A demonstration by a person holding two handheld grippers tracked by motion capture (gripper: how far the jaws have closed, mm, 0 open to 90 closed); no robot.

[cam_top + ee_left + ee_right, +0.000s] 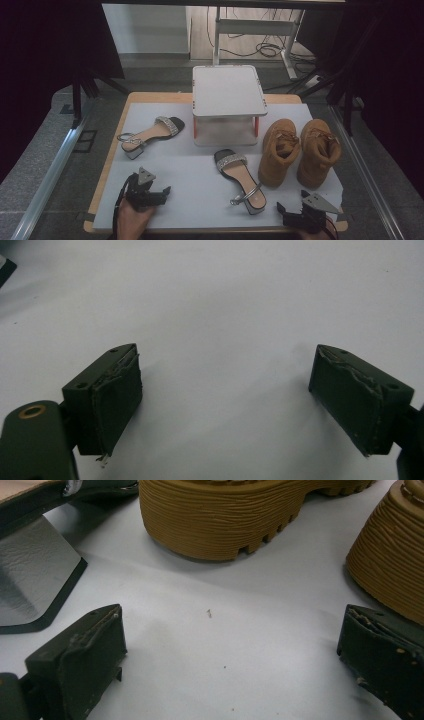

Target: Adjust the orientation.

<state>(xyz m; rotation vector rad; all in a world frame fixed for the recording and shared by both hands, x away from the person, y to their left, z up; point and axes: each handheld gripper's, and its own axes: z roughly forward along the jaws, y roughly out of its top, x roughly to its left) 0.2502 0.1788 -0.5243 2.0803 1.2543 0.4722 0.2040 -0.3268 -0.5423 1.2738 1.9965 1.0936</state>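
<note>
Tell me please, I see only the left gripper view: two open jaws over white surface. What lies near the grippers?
Observer: In the high view, a sandal lies between the left gripper and the right gripper.
Operator: Is something in front of the right one?
Observer: Yes, its own view shows a tan boot just ahead, open jaws empty.
Operator: Is there a second sandal?
Observer: Yes, the other sandal lies beyond the left gripper, left of a white stand.

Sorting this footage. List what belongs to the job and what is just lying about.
In the job: near sandal, far sandal, tan boots, white shelf stand, left tongs, right tongs.

Lying about: cables on the floor, metal frame legs.
</note>
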